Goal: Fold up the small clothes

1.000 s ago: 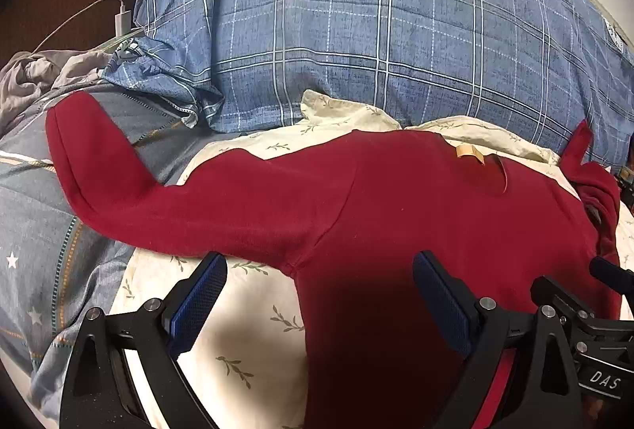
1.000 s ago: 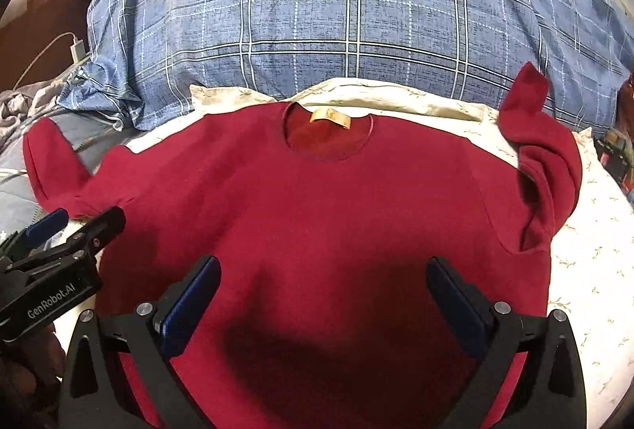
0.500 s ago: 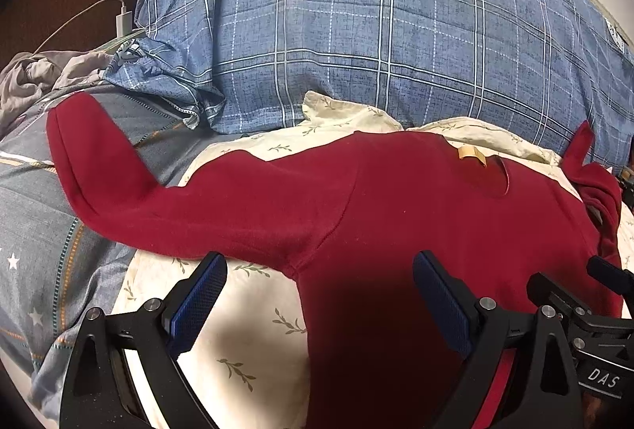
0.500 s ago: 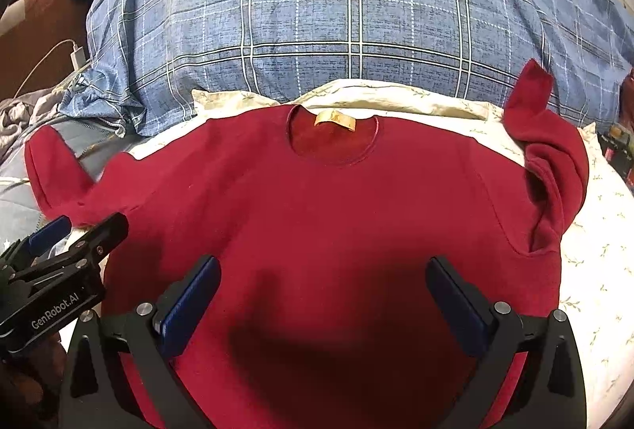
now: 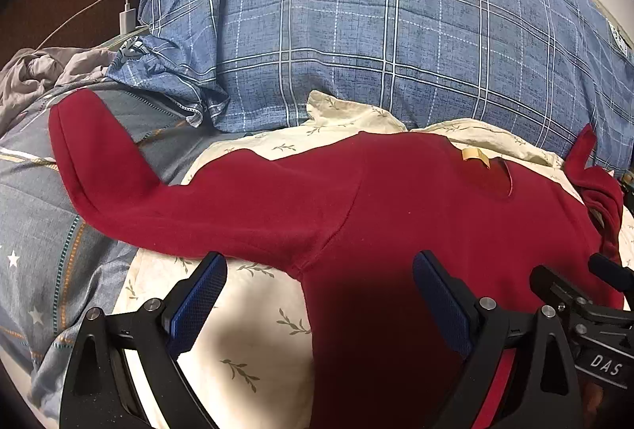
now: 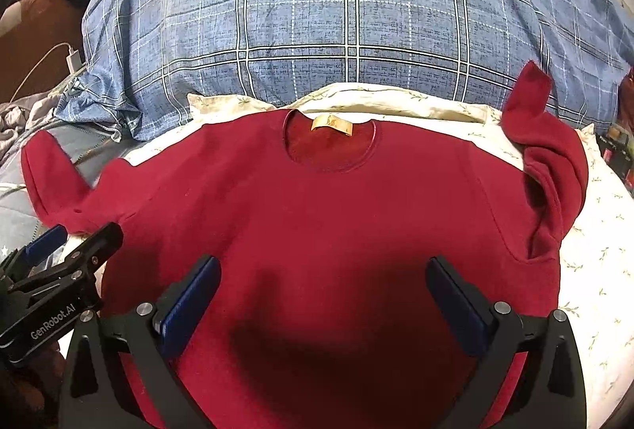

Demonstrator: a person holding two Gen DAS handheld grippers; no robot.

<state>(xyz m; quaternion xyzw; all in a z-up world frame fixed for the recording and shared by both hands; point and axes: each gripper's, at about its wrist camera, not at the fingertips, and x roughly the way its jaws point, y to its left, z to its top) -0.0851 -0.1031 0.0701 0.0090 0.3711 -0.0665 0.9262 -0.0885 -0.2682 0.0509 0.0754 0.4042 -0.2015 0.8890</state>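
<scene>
A dark red long-sleeved sweater (image 6: 329, 223) lies flat, neck away from me, on a cream leaf-print sheet (image 6: 594, 254). A tan label (image 6: 332, 123) shows inside its collar. Its left sleeve (image 5: 119, 183) stretches out onto a grey quilt; its right sleeve (image 6: 550, 155) is bunched and folded up. My left gripper (image 5: 317, 294) hovers open over the left armpit, one finger above the sheet, the other above the red cloth. My right gripper (image 6: 323, 294) hovers open over the sweater's lower middle. Neither holds anything. The left gripper (image 6: 59, 270) also shows in the right wrist view.
A big blue plaid duvet (image 5: 376, 32) is heaped right behind the sweater. A grey star-patterned quilt (image 5: 35, 230) lies at the left, with crumpled grey cloth (image 5: 35, 72) and a white charger with cable (image 5: 127, 21) beyond it. Small dark items (image 6: 618, 151) sit at the right edge.
Both views have drifted slightly; in the right wrist view the sweater sits a little lower in frame, so that gripper has edged forward. Both grippers stay open and the sweater lies unchanged.
</scene>
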